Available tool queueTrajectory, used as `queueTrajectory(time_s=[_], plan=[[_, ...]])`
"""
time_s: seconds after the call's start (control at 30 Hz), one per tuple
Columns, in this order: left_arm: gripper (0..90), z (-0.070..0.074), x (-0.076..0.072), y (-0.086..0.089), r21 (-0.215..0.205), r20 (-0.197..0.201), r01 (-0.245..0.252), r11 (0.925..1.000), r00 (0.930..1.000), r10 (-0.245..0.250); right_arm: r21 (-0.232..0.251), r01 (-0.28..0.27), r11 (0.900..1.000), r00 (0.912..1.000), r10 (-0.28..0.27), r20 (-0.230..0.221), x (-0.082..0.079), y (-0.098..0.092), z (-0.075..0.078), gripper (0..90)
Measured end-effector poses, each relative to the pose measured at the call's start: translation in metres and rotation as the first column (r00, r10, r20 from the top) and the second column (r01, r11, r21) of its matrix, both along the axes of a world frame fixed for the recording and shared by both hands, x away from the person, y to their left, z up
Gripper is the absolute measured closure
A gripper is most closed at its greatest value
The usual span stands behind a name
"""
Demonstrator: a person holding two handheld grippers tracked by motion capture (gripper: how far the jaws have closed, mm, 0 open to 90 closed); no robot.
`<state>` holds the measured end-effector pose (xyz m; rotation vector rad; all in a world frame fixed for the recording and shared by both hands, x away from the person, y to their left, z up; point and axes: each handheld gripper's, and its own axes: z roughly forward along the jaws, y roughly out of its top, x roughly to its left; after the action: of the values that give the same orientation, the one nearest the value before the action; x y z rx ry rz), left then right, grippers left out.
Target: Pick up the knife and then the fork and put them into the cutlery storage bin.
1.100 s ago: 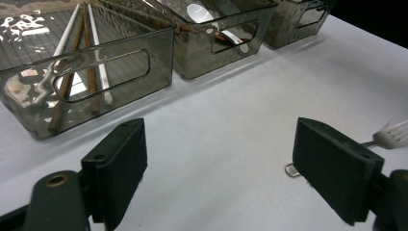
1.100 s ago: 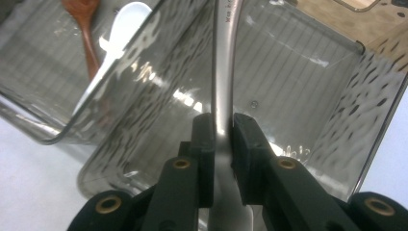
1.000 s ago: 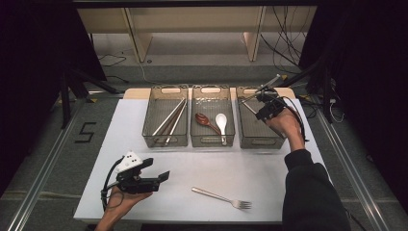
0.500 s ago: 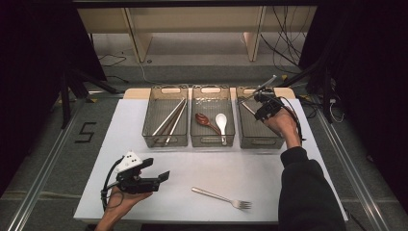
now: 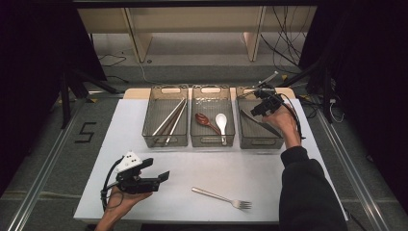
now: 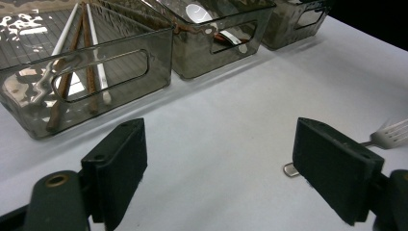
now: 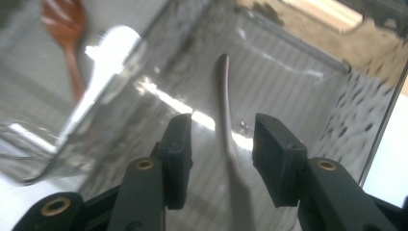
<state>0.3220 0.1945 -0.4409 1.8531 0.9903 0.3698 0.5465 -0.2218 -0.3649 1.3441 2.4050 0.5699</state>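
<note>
Over the right-hand bin [image 5: 260, 126] of the three smoked-plastic bins, the right gripper [image 5: 262, 103] hung with its jaws part-way apart, having just been opening. Between them, in the right gripper view, ran the handle of a metal utensil [image 7: 226, 130] — most likely a fork, though blur hid its head. The pads stood clear of the handle on either side, so the piece appeared released and lying aslant in that bin [image 7: 288, 72], one end up against the wall.

Near the front edge of the table [image 5: 144, 144], the left gripper [image 5: 159, 177] rested in the person's hand, jaws wide apart and holding nothing. A second fork [image 5: 222, 198] lay flat on the table just beside it, its tines [image 6: 392, 134] visible past the right-hand jaw in the left gripper view.

Risks noted:
- Withdrawal of the right gripper along a slanted path could have caught the handle on a pad and dragged the utensil up the wall, or out over the rim.
- The utensil, propped rather than flat, could have slid with a knock and shifted the light bin.
- The remaining fork lay flat on a smooth surface — a shallow approach would likely have pushed it along instead of getting a jaw under it.
- The neighbouring bins, with spoons [image 5: 214, 122] and chopsticks [image 5: 169, 118], stood close together; a wide swing could have struck them.
</note>
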Motion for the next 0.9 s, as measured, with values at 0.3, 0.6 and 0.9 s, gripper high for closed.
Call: queueTrajectory(time_s=[0.3,0.6,0.9], plan=[[19.1,0.000,0.000,-0.001,0.004,0.001,0.004,1.0000,1.0000,-0.004,0.008,-0.043,0.999,0.9990,0.043,0.011,-0.017,-0.003,0.012,52.3],[19.1,0.000,0.000,-0.001,0.004,0.002,0.002,1.0000,1.0000,-0.002,0.058,-0.091,0.994,0.9956,0.089,0.028,-0.040,0.001,0.021,41.4],[19.1,0.000,0.000,-0.001,0.004,0.003,0.000,1.0000,1.0000,0.000,0.097,-0.220,0.971,0.9754,0.217,0.041,-0.088,0.022,0.014,37.5]])
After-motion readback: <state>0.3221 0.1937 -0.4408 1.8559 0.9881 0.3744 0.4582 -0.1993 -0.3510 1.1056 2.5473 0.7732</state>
